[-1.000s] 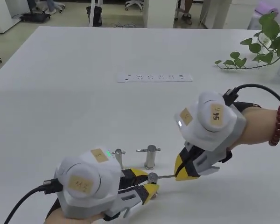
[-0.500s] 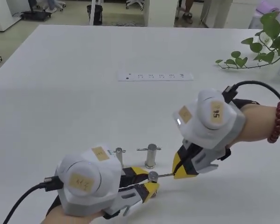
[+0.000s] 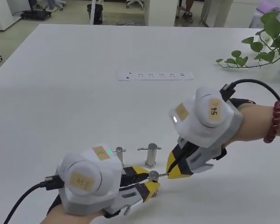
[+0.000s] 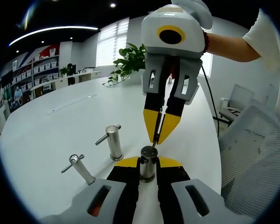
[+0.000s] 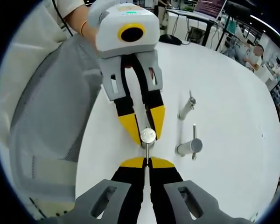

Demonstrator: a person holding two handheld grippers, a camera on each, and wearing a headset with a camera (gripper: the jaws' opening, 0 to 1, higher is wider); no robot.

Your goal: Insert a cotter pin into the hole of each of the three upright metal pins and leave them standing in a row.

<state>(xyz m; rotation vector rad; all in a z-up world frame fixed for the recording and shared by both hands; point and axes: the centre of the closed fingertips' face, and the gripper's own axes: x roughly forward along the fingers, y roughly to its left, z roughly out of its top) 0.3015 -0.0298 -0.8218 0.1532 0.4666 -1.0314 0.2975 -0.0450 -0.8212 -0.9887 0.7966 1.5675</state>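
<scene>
Clamps short silver upright metal pin [image 3: 153, 176] tight in left gripper [image 3: 148, 185], close to near edge of white desk [image 3: 74, 93]. Pinches thin wire cotter pin [image 3: 162, 175] in right gripper [image 3: 171, 171], tip touching clamped pin's head. Leaves untouched just behind: middle silver pin [image 3: 151, 156] and left silver pin [image 3: 119, 157], each with a cotter pin through.

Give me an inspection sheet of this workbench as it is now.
Surface: white table, plain.
Job's things: left pin and middle pin stand, each already cross-pinned; third pin held, cotter pin tip at its head.
Clutter: power strip, potted plant.
Grippers: left gripper shut on third pin; right gripper shut on cotter pin.
Cables: black left cable and right cable trail from the grippers.
Surroundings: office shelving.
</scene>
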